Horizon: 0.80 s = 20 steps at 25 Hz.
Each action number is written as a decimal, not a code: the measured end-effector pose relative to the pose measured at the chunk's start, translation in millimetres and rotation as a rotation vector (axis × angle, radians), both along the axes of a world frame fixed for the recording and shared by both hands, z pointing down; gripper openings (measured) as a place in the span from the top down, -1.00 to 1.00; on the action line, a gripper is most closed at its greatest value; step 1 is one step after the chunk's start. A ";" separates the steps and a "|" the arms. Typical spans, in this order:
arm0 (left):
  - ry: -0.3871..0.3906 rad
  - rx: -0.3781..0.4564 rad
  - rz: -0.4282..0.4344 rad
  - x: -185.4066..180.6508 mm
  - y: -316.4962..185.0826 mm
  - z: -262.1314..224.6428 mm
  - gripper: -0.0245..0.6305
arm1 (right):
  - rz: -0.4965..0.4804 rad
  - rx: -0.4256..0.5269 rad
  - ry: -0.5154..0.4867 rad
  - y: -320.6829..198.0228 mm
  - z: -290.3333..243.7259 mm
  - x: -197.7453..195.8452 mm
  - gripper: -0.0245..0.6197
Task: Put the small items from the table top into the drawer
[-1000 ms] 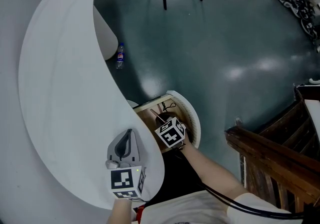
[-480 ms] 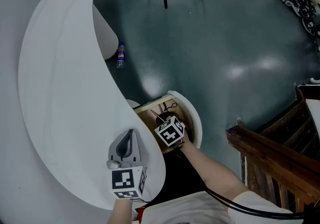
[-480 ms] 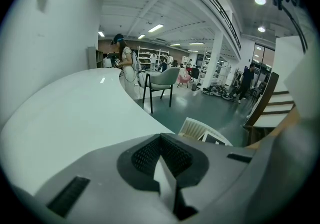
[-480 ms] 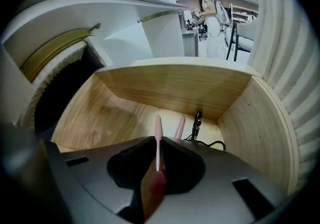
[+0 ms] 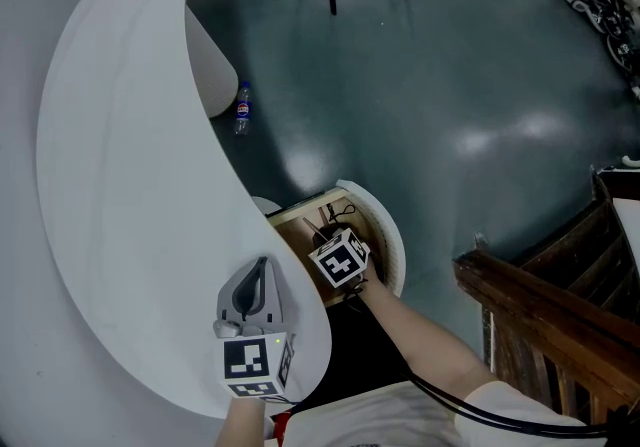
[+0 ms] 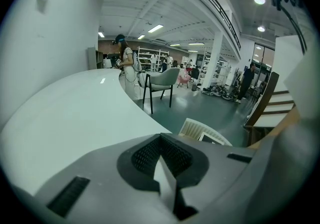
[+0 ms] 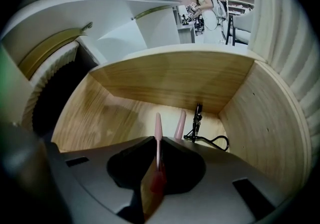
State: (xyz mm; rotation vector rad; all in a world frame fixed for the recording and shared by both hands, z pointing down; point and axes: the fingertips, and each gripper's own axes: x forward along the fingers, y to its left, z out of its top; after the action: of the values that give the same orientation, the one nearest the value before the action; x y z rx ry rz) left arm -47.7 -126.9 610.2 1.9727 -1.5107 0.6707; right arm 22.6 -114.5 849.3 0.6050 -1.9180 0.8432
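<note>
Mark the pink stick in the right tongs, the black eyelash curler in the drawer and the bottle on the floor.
pink stick (image 7: 158,135): right gripper view, middle of its shaft.
black eyelash curler (image 7: 198,120): right gripper view, its upright stem.
bottle (image 5: 241,111): head view, its body.

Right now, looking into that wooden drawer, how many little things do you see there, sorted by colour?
Pink: 2, one pink stick pinched in the right claw, the other pink stick beyond it in the drawer.
Black: 1, the black looped tool near the back corner.
Total: 3.
</note>
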 end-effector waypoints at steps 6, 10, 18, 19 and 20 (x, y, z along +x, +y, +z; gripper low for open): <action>0.002 0.000 -0.024 -1.1 0.9 -1.9 0.88 | -0.005 -0.008 -0.003 0.4 0.3 -0.1 0.74; -0.006 0.001 -0.050 -4.5 2.5 -5.1 0.87 | -0.015 -0.010 -0.006 1.1 -2.7 -1.7 0.74; -0.026 0.013 -0.140 -5.4 14.1 -4.5 0.87 | -0.033 -0.008 -0.022 2.4 -1.6 0.4 0.74; -0.029 0.014 -0.154 -4.6 16.3 -6.1 0.88 | -0.039 -0.006 -0.028 2.5 -4.2 1.2 0.74; -0.031 0.015 -0.169 -4.1 18.4 -7.9 0.87 | -0.046 -0.004 -0.034 2.5 -7.7 1.8 0.74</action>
State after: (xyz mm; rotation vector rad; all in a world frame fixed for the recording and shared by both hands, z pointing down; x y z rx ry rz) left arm -51.8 -108.5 602.3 1.8275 -1.6837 0.6226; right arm 24.4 -112.1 841.6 0.5448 -1.9528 0.8327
